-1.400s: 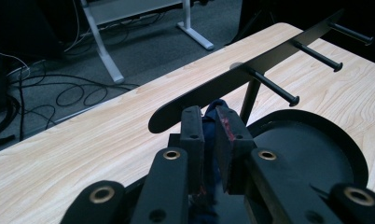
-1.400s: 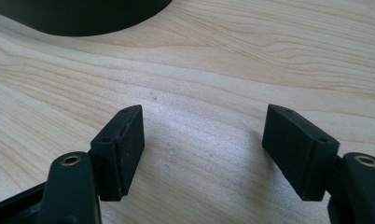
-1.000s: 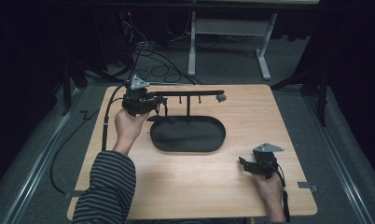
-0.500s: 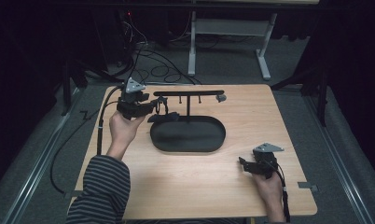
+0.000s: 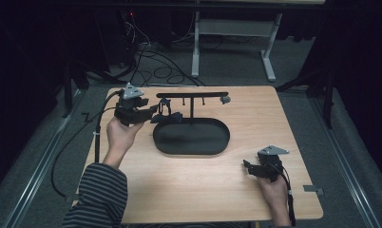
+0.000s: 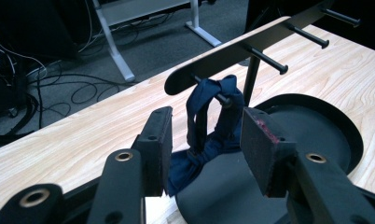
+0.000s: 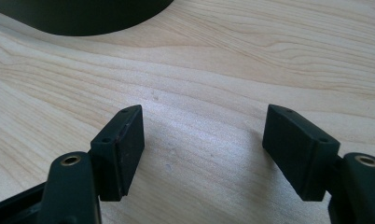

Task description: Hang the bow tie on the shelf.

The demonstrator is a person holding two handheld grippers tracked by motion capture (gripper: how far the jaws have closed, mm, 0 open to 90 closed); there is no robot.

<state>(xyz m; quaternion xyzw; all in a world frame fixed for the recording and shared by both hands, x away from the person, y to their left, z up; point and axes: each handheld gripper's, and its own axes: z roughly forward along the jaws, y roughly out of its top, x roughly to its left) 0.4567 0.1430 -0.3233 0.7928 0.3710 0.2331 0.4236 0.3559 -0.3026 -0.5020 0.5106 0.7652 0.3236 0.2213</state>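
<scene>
From the high view, a light wooden table is standing on grey carpet in a dark room, with cables trailing over the floor behind it and the white legs of another desk showing beyond. A black oval tray is lying mid-table, and a black peg rack is rising from its far edge. The left gripper is hovering by the rack's left end, where a dark blue cloth loop is hanging, small and hard to make out here. The right gripper is resting low near the table's near right corner, well apart from the tray. In the left gripper view, the cloth loop is hanging from a peg and drooping between the jaws, which have just been opening; the right pad is standing clear of the fabric, and the cloth's lower end is hidden behind the left jaw, so contact there is unclear. In the right gripper view, the jaws are gaping wide over bare wood, with the tray's edge cut off at the top.
</scene>
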